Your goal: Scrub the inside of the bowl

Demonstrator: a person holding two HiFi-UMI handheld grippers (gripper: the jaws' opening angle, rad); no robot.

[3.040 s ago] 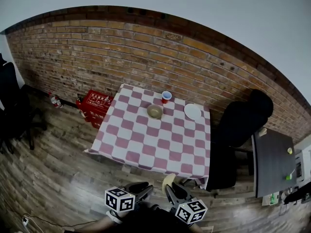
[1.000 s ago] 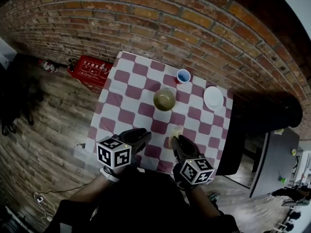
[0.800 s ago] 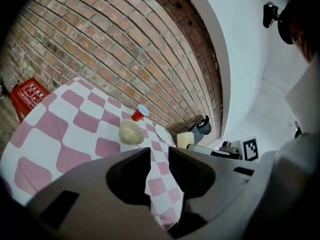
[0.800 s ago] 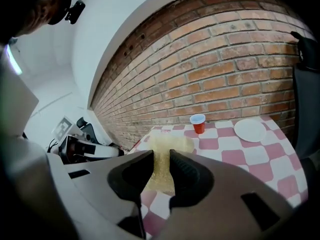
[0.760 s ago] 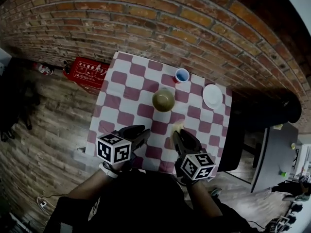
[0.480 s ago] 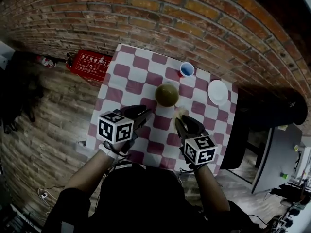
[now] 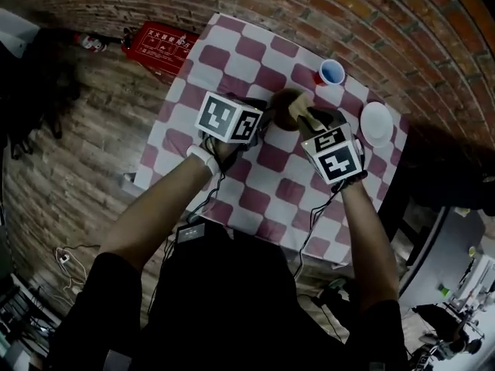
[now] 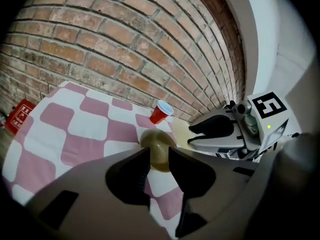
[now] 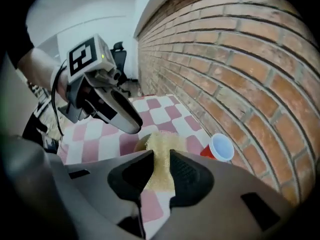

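An olive-brown bowl [image 7: 285, 105] stands on the pink-and-white checked table [image 7: 232, 60]. My right gripper [image 7: 311, 119] is shut on a yellow sponge [image 9: 161, 163], which hangs over the bowl's right side [image 9: 140, 143]. My left gripper [image 7: 264, 122] sits at the bowl's left edge, jaws a narrow gap apart. Through that gap in the left gripper view I see the bowl [image 8: 158, 146]. I cannot tell whether the left jaws touch it. Most of the bowl is hidden behind both grippers in the head view.
A red cup [image 7: 331, 73] with a blue-white inside stands behind the bowl, near the brick wall. A white plate [image 7: 377, 124] lies at the table's right end. A red crate [image 7: 162, 39] sits on the wooden floor left of the table.
Both grippers have moved forward across the table to the bowl. The sponge, held short of the bowl before, now hangs over it. The left gripper has reached the bowl's left edge.
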